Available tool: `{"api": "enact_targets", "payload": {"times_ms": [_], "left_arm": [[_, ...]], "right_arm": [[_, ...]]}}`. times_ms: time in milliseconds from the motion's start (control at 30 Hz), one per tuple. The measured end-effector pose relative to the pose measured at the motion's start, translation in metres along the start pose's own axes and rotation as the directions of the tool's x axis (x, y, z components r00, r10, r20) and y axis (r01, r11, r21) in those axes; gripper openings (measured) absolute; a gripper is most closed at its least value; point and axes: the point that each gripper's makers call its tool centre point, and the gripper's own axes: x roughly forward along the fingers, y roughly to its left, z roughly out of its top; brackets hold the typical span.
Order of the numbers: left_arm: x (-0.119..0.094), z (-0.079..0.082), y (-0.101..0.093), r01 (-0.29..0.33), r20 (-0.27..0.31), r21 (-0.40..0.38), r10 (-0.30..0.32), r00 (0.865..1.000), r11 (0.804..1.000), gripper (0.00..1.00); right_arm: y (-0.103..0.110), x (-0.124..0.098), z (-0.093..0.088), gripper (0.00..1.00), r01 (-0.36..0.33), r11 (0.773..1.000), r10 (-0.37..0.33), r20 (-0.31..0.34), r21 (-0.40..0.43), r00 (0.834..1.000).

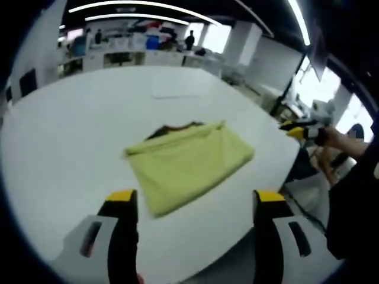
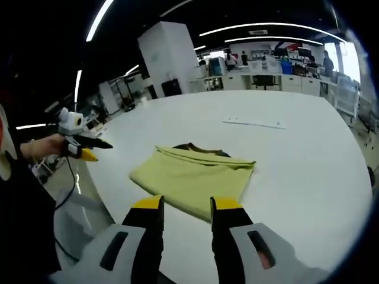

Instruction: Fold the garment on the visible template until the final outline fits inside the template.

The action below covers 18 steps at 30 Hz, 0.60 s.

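Hovering with parted, empty jaws, left gripper (image 1: 196, 201) and right gripper (image 2: 187, 205) risk dragging folded yellow garment (image 1: 189, 164) askew toward 12 o'clock, off the faint template (image 1: 177, 84).

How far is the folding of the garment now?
Done: the yellow garment lies folded into a compact rectangle on the white table. In hand: nothing; the left tongs and right tongs are open, off the cloth. Left: checking the fit, since the template's outline under the garment cannot be made out.

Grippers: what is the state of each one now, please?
Left gripper: open, holding nothing.
Right gripper: open, holding nothing, above the yellow garment.
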Motion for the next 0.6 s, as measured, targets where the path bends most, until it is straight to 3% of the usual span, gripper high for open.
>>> {"api": "enact_targets", "payload": {"times_ms": [300,467,600], "left_arm": [[0.025,-0.003,0.017,0.003,-0.018,-0.037,-0.003,1.0,0.999,0.61],[0.039,-0.007,0.026,-0.001,-0.047,-0.026,0.0,0.999,1.0,0.55],[0.053,-0.008,0.036,-0.011,-0.062,-0.027,0.01,0.998,1.0,0.51]], "right_arm": [[-0.011,0.028,-0.001,0.26,-0.012,1.0,0.013,-0.013,0.022,1.0],[-0.018,0.046,-0.011,0.25,-0.018,0.999,0.015,-0.076,-0.035,0.997],[-0.022,0.061,-0.012,0.26,-0.027,0.999,0.024,-0.083,-0.041,0.996]]}}
